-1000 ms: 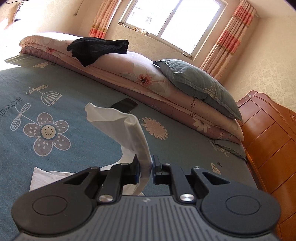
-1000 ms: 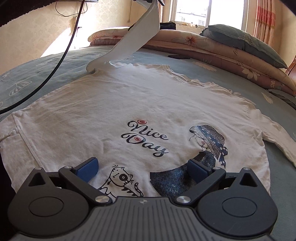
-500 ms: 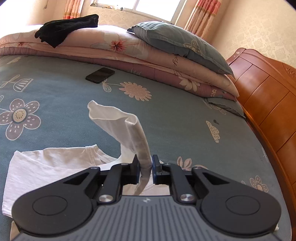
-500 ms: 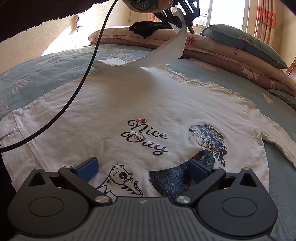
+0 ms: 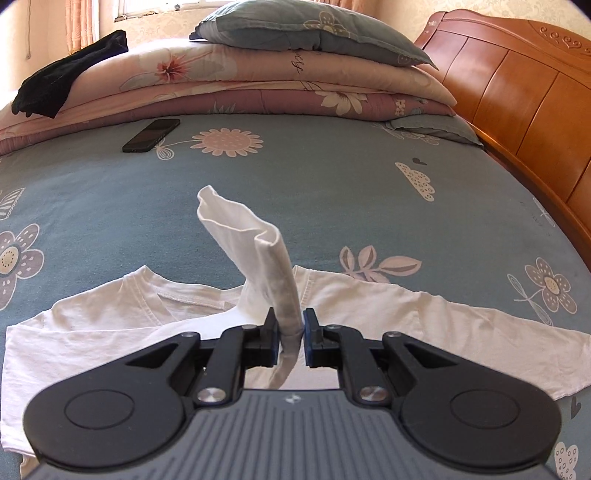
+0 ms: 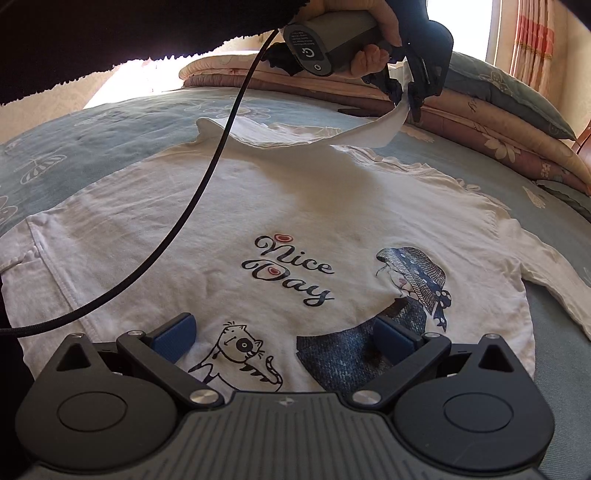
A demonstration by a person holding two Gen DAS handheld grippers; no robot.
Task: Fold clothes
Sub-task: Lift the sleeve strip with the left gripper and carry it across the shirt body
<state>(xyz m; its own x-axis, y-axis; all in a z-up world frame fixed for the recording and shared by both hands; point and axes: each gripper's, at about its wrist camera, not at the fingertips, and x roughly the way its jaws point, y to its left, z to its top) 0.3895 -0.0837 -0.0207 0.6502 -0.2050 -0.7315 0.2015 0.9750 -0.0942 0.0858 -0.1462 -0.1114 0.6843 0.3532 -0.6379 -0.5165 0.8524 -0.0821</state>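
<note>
A white long-sleeved shirt (image 6: 229, 206) printed with "Nice Day", a cat and a girl in a hat lies flat on the blue flowered bed. My left gripper (image 5: 290, 325) is shut on the shirt's sleeve (image 5: 258, 243), whose cuff end stands up past the jaws. In the right wrist view the left gripper (image 6: 404, 101), held by a hand, lifts that sleeve (image 6: 369, 134) over the shirt's far side, above the collar. My right gripper (image 6: 284, 336) hovers open over the shirt's printed lower part, with nothing between its blue pads. The other sleeve (image 6: 554, 273) lies out to the right.
A black phone (image 5: 151, 134) lies on the bed sheet (image 5: 332, 177) near folded quilts (image 5: 258, 85), with a grey-blue pillow (image 5: 306, 33) and a black garment (image 5: 66, 85) on top. A wooden headboard (image 5: 517, 88) runs along the right. A black cable (image 6: 207, 177) hangs across the shirt.
My left gripper carried the sleeve down and across the shirt towards its far right side, rolling as it went. The right gripper stayed still and open.
</note>
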